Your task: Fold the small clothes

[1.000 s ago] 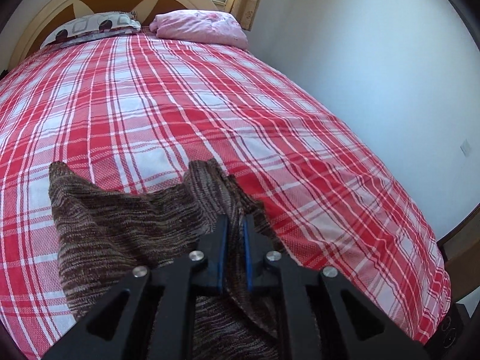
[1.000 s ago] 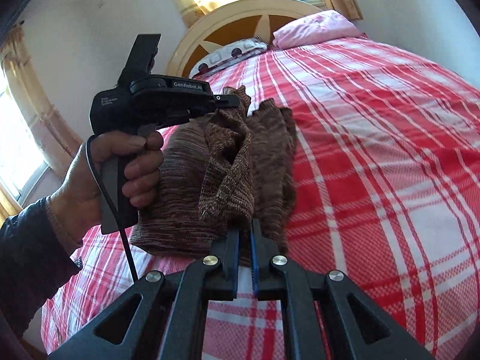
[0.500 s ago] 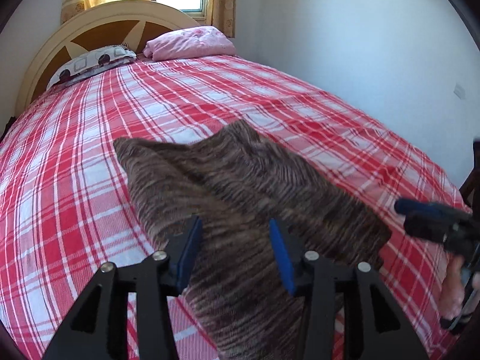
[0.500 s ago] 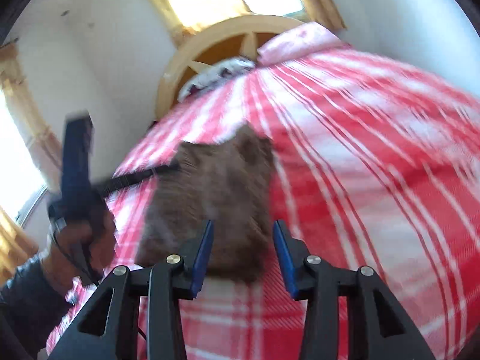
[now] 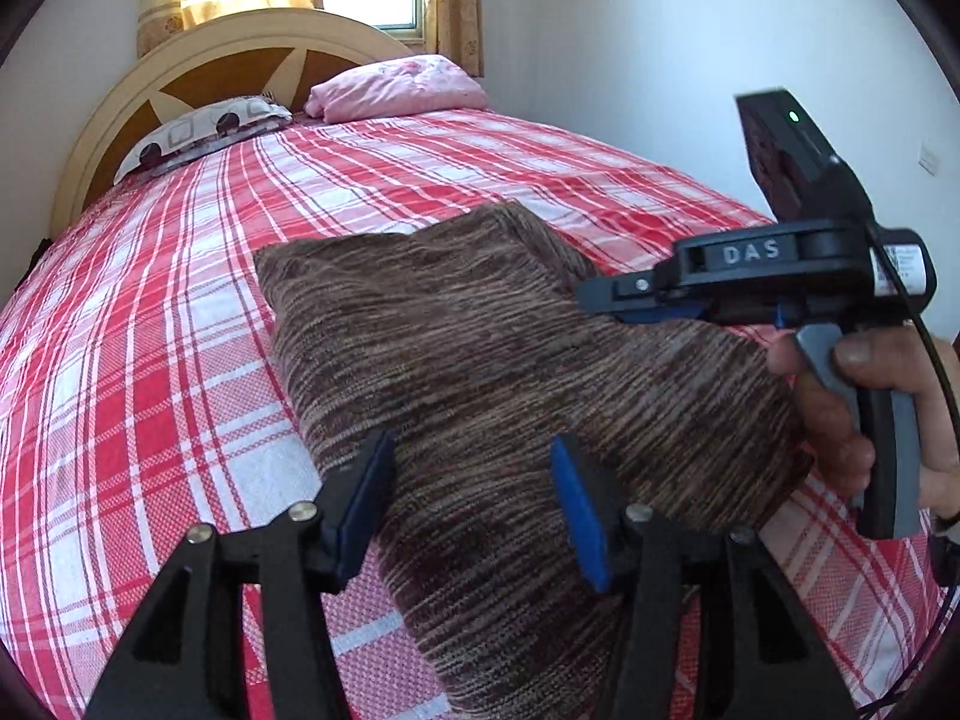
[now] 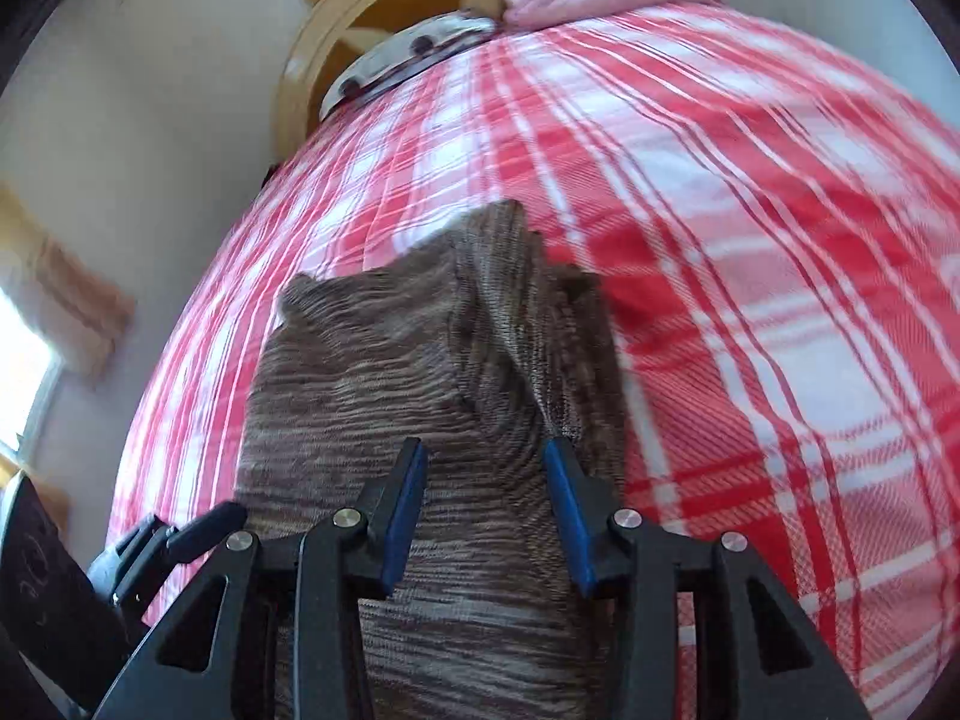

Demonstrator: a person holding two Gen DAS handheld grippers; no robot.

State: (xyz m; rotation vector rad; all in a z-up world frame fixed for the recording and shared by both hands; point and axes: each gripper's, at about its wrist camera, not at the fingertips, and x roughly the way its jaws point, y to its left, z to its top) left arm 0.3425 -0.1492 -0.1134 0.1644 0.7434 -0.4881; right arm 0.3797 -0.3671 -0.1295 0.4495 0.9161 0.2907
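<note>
On the red plaid bedspread point(image 5: 180, 312), one brown knit garment point(image 5: 480, 348) lies folded flat near the foot end, broad bare cover beyond its far edge. Two pillows point(image 5: 396, 90) at headboard. Left gripper point(image 5: 474, 504) opening, right gripper point(image 6: 486, 510) apart; both hover over cloth, gripping nothing.

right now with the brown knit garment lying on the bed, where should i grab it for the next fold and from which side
Probably the raised far corner of the brown knit garment, coming from the headboard end with the right gripper. That corner peaks off the plaid bedspread, so a finger could slip beneath; elsewhere it lies flat. The left gripper is opening over the near end, gripping nothing.
</note>
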